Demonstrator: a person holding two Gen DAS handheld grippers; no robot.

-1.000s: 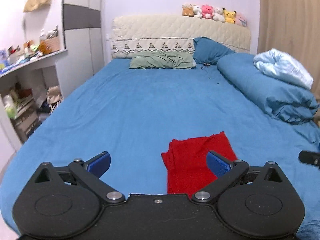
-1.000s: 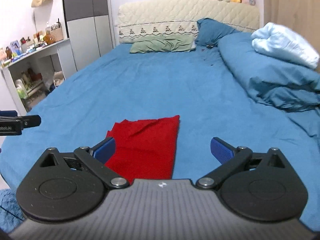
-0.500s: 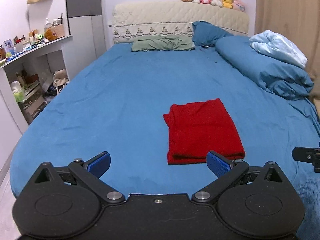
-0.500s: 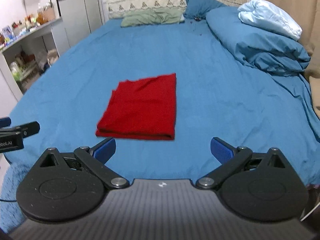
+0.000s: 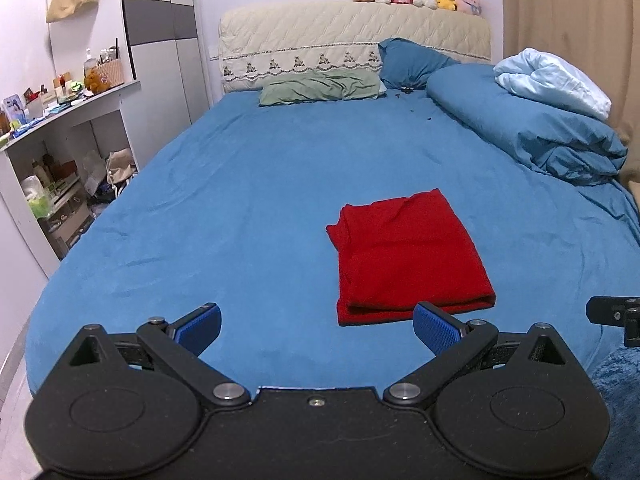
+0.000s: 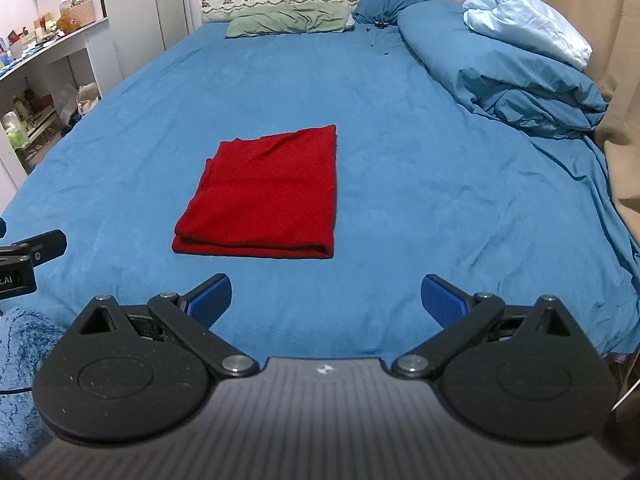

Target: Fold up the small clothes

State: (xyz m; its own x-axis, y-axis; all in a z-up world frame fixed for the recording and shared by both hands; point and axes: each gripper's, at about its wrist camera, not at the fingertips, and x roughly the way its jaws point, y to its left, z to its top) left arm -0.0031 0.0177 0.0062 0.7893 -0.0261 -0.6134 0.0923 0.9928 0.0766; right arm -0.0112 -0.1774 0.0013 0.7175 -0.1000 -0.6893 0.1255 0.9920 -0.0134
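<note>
Folded cloth (image 6: 264, 196) on the bed (image 6: 360, 92), pillows (image 6: 288, 22) behind, duvet (image 6: 508, 76) to its right

You get even, cool indoor light with soft shadows and no glare, strong fisheye bending with dark corners at the frame edges, and sharp focus except the slightly blurred housing nearest each lens
</note>
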